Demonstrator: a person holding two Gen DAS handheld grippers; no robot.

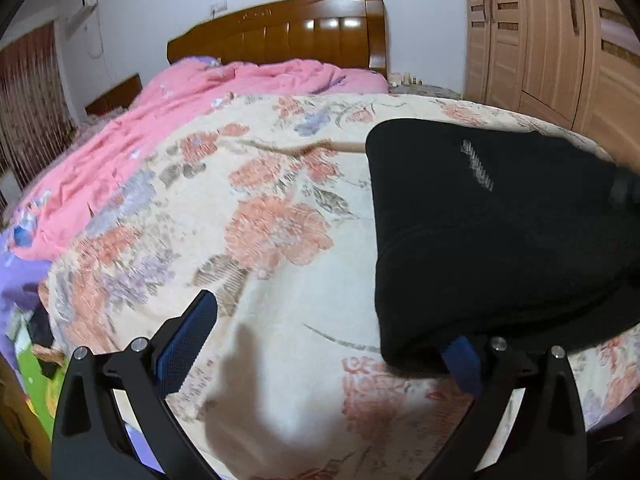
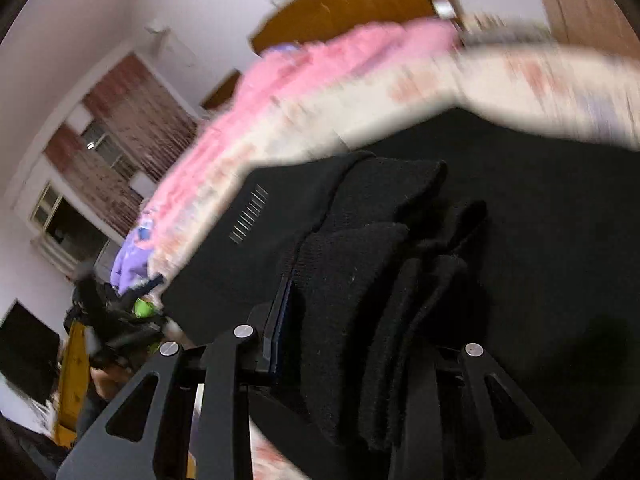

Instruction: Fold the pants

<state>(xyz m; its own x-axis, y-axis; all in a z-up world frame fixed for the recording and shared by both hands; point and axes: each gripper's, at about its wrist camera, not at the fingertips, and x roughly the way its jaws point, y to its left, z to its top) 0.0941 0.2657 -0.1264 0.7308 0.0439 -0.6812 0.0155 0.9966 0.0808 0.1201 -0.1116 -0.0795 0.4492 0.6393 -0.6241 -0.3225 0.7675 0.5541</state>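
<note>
Pants [image 1: 492,240], black and already doubled over into a thick bundle, lie on the right side of the bed [image 1: 280,208], on a cream bedspread printed with orange and lilac flowers. A small patch of pale stripes shows on the top layer of the cloth. In the right wrist view the same pants [image 2: 520,220] fill most of the picture, and several stacked folds of the fabric rise up between the fingers of the right tool [image 2: 352,320]; its jaws stand narrowly apart and press on that bunch of cloth, so it has hold of the pants. That view is smeared by blur toward the far side. The left tool [image 1: 328,344] hangs over the bedspread just beside the near left corner of the pants, with its jaws spread wide; nothing is gripped between them, though the edge of the black cloth covers the tip of its right finger, and whether they touch there I cannot tell. A shadow falls on the bedspread between its fingers. Beyond the pants a pink quilt [image 1: 168,120] lies rumpled across the far half of the bed, up against a brown wooden headboard [image 1: 288,32]. A wooden wardrobe [image 1: 552,36] stands to the right of the bed, and a patterned reddish curtain [image 1: 32,92] hangs at the left.
</note>
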